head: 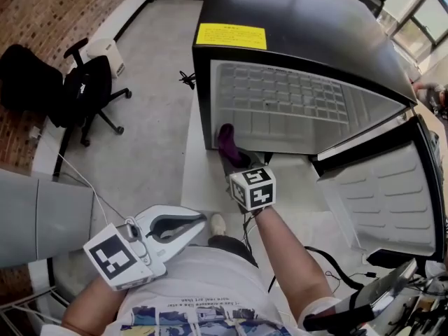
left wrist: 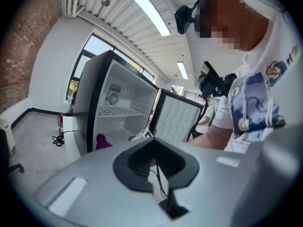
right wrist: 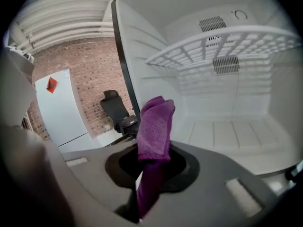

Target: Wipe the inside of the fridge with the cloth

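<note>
At the mouth of the open fridge (head: 201, 96), near its left front edge, the purple cloth (right wrist: 155, 126) is held by the right gripper (head: 236, 161), whose jaws are closed tight on the cloth's lower part, so that the upper fold stands free above them. No contact between cloth and any inner surface can be made out in the right gripper view. The step in hand is therefore judged to be the approach, with the wiping itself not yet begun.

For the next move, the free fold would have to be pressed flat against a surface, most readily the white floor panel (right wrist: 236, 131) or the left side wall, and drawn across it in strokes. Care would be called for under the wire shelf (right wrist: 227, 44), on which the cloth could be snagged.

The left gripper (head: 192, 226) is kept low beside the person's body, well apart from the fridge. Its jaws are brought together and nothing is held between them.

As for contents, the compartment is seen to hold only the wire shelf, set high across it; nothing stands on the shelf or on the floor beneath. The door (head: 392, 187) is swung wide to the right, and no items are seen in its moulded racks
</note>
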`<action>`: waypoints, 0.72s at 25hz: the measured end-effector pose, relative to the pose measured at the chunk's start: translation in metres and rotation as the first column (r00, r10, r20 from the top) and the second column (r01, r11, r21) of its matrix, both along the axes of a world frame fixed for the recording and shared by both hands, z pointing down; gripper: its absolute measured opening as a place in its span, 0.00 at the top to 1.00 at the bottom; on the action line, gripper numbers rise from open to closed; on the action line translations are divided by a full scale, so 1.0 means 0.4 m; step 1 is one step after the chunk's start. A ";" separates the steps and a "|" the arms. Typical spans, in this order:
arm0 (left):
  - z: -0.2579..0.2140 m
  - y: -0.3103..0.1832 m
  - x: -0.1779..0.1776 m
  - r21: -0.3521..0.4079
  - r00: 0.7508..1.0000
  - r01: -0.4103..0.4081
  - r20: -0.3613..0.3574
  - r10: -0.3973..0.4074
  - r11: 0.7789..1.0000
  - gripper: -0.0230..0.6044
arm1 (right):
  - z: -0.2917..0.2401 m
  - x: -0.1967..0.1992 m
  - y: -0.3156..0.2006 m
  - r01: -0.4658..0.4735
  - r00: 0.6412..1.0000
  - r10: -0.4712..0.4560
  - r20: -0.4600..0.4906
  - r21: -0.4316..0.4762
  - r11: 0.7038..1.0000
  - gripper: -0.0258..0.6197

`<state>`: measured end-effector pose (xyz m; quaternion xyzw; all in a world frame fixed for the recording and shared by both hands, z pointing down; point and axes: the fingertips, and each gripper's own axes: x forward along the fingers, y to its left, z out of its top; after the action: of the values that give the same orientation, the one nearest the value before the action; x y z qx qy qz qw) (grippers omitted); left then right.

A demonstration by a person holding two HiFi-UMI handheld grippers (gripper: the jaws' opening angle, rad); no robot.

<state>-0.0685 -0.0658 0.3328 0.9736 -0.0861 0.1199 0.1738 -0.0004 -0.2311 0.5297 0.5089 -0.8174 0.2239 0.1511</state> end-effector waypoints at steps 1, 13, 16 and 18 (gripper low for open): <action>-0.006 0.000 -0.003 0.003 1.000 -0.022 -0.005 0.022 1.000 0.96 | -0.013 0.007 0.010 -0.014 1.000 0.014 -0.013 0.009 1.000 0.87; -0.027 0.021 -0.087 0.078 0.949 -0.309 -0.043 0.313 0.948 0.96 | -0.273 0.213 0.251 -0.413 0.898 0.432 -0.086 0.176 0.894 0.87; -0.019 0.044 -0.090 0.077 0.930 -0.358 -0.066 0.363 0.931 0.96 | -0.349 0.275 0.325 -0.488 0.848 0.520 -0.106 0.227 0.843 0.87; -0.011 0.066 -0.088 0.067 0.914 -0.392 -0.082 0.397 0.917 0.96 | -0.396 0.323 0.379 -0.541 0.803 0.584 -0.122 0.263 0.799 0.87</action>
<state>-0.1038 -0.0395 0.3283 0.9795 0.1175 0.1045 0.1258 0.1288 -0.0796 0.3711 0.7621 -0.6285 0.1177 0.1016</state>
